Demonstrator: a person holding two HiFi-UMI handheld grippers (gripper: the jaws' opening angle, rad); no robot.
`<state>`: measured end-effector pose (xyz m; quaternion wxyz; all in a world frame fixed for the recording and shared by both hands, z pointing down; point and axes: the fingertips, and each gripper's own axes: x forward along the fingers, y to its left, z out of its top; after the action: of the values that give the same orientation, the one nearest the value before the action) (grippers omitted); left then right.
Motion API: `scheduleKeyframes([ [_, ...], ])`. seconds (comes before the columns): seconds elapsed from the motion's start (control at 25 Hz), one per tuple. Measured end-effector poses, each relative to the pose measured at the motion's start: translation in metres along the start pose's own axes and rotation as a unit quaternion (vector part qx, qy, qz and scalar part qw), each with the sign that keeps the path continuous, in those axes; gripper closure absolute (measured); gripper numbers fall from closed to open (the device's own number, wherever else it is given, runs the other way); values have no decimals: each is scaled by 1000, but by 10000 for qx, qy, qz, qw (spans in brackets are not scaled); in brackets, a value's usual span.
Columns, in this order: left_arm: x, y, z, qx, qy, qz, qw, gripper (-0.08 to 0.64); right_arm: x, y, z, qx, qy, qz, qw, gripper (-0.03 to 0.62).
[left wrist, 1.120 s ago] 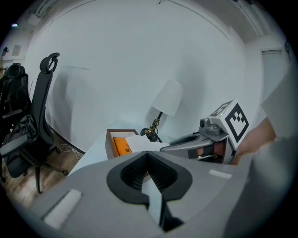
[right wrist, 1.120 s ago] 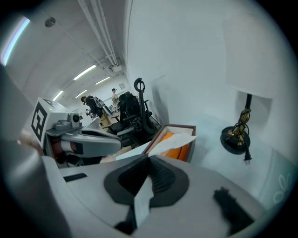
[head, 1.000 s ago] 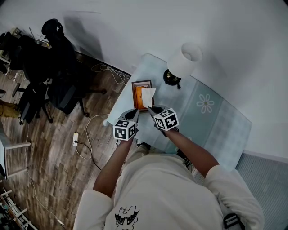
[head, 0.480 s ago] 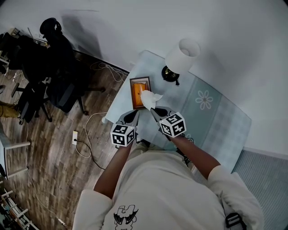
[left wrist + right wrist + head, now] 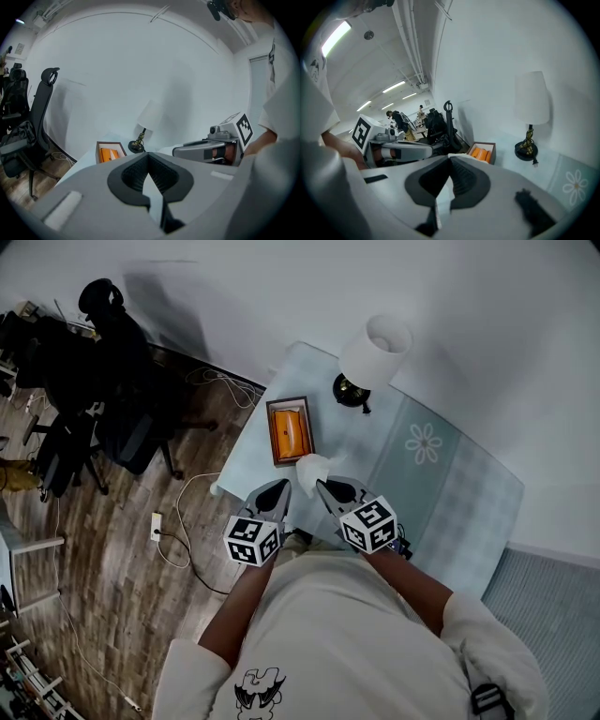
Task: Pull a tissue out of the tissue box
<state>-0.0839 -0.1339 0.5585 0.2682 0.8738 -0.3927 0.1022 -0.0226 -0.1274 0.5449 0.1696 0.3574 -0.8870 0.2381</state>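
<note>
**Head view.** The tissue (image 5: 312, 468) was a crumpled white tuft, clear of the box (image 5: 290, 430) and just on the person's side of it. It sat at the tip of the right gripper (image 5: 323, 487), whose jaws were clamped on it. The left gripper (image 5: 282, 487) stood beside it, also on the person's side of the box.

**Left gripper view.** The jaws met at their tips with nothing seen between them. The box lay beyond them to the left, well apart.

**Right gripper view.** The pads were pressed together, with a pale edge at their tips, judged to be the tissue. The box lay beyond, slightly right, not touching.

**Handling, as judged.** The tissue would be very light, limp and easily torn. A pinch on one fold near its edge should suffice.
</note>
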Motion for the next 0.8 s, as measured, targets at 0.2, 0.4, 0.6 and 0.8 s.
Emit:
scheduleKeyframes([
  [0.2,-18,-22,12,178,-160,-76,9997,554,-21,21,3,-54,-220,84,9997,578],
  [0.4,-30,-34,14,295,-250,-111,9992,554,-31,34,-3,-149,-249,71,9996,578],
  [0.6,-27,-33,15,295,-226,-107,9993,554,-27,37,-3,-158,-246,147,9995,578],
  [0.8,-24,-37,13,286,-223,-133,9993,554,-26,35,-3,-226,-243,82,9994,580],
])
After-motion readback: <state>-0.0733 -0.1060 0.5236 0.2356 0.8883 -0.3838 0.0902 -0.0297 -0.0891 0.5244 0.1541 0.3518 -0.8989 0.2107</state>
